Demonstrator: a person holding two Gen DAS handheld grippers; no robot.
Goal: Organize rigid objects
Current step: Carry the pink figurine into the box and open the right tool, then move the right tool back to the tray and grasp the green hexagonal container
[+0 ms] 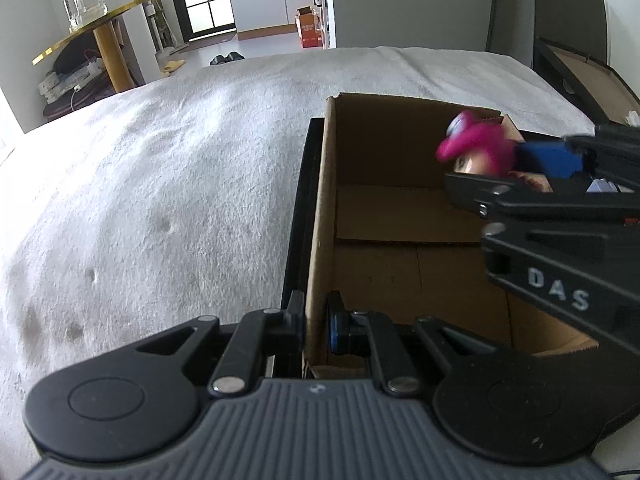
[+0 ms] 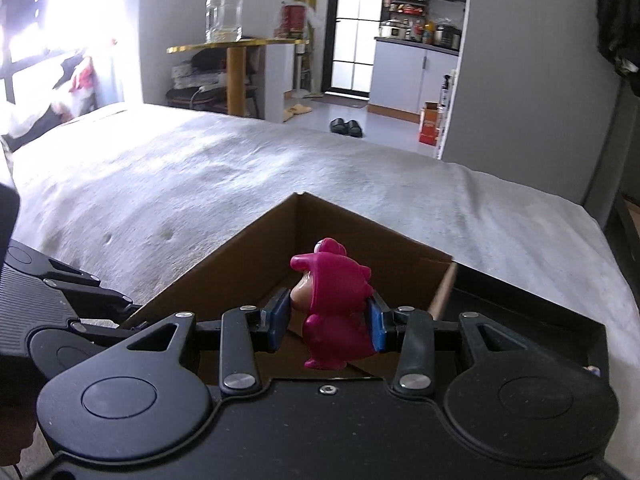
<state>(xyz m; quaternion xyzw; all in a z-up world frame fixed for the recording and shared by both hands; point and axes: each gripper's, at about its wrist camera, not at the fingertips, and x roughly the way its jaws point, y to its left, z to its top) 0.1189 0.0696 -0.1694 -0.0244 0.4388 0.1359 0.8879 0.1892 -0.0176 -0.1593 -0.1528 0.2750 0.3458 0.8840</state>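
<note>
We held a small pink toy figure (image 2: 330,304) in our right claw (image 2: 330,322). The two blue pads (image 2: 278,320) pressed on its sides, one on the left and one on the right, so the claw was only part way open and squeezed the toy. The toy stood upright between the pads, with its head above them and its feet hanging just below them. It was up in the air over the open cardboard box (image 2: 256,260), and it did not touch the bottom of the box. In the left wrist view the same toy (image 1: 476,148) showed near the far right side of the box (image 1: 320,216), looking a bit blurry, with the right claw (image 1: 516,164) around it. Our left claw (image 1: 316,330) was closed tight on the near wall of the box, with one finger outside the wall and one blue pad (image 1: 334,330) inside it. The box sat on a bed with a fuzzy white blanket (image 1: 160,184). Under the box there was something flat and black (image 1: 304,184), and we could not tell what it was.
</note>
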